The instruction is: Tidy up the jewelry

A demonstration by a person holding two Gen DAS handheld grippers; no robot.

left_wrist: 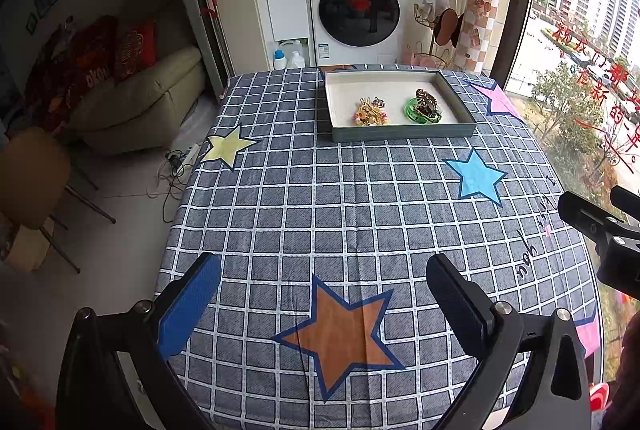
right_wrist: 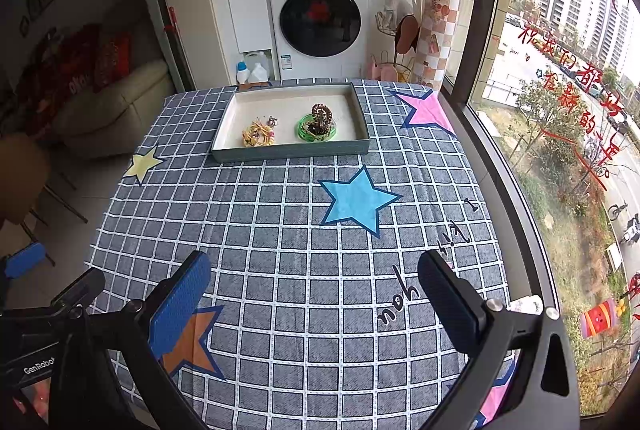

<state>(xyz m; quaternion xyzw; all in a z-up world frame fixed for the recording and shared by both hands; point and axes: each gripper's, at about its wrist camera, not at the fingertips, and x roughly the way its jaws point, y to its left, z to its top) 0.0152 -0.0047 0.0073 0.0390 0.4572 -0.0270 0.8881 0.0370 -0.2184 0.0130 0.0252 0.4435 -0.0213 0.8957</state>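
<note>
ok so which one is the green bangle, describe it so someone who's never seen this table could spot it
Start at the shallow grey tray at the far end of the checked tablecloth. Two small heaps lie in it, near its front edge. The green bangle is the right-hand one: a bright green ring with brown pieces piled on it, while its left neighbour is a yellow and pink tangle.

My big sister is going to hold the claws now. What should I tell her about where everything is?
Left claw: open, holding nothing, above the near part of the table.
Right claw: open, holding nothing, also over the near part.
Tray: at the far end of the checked tablecloth.
In the tray: a yellow bead pile on the left, and a green bangle with a dark brown piece on top on the right.
Done: all the jewelry in view is in the tray, in two piles.
Left: I see no loose jewelry on the cloth; any further sorting is inside the tray.
</note>
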